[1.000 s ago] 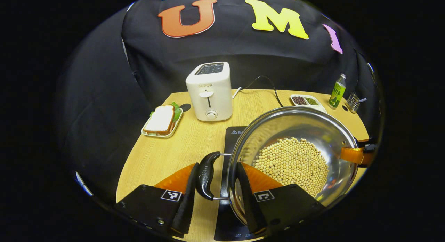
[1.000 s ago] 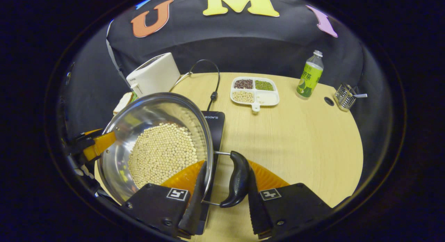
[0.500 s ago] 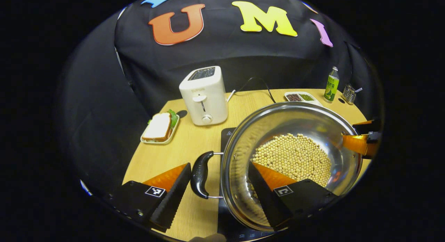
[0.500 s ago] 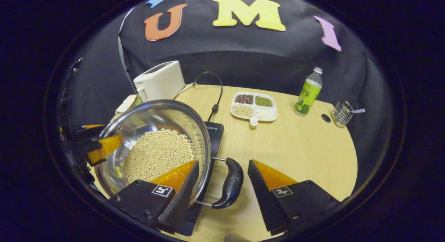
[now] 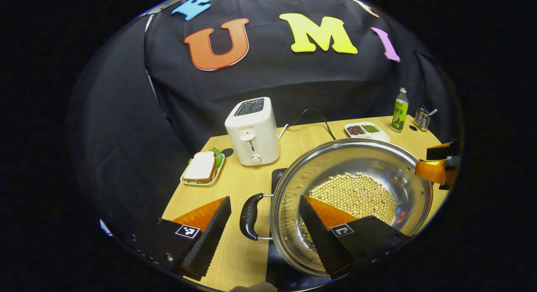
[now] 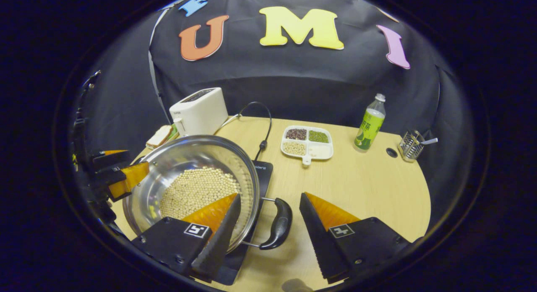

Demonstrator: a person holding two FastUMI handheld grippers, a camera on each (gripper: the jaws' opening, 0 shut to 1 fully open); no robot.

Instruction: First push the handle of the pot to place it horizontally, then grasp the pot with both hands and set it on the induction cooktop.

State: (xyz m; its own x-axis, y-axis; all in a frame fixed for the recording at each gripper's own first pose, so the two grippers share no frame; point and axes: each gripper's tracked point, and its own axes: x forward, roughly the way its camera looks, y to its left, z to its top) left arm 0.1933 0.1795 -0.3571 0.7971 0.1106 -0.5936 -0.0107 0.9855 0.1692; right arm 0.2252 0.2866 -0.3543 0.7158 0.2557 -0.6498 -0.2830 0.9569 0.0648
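The round steel pot of soybeans (image 5: 352,199) sits on the black induction cooktop (image 6: 261,174), each black side handle (image 5: 249,216) untouched between released jaws

The pot (image 5: 377,166) is polished, mirror-bright metal with glossy black plastic handles (image 5: 249,216). It sits on a smooth, dark, glassy induction cooktop (image 6: 262,174). The table (image 6: 369,191) is pale matt wood grain. The toaster (image 5: 253,130) is smooth white plastic.
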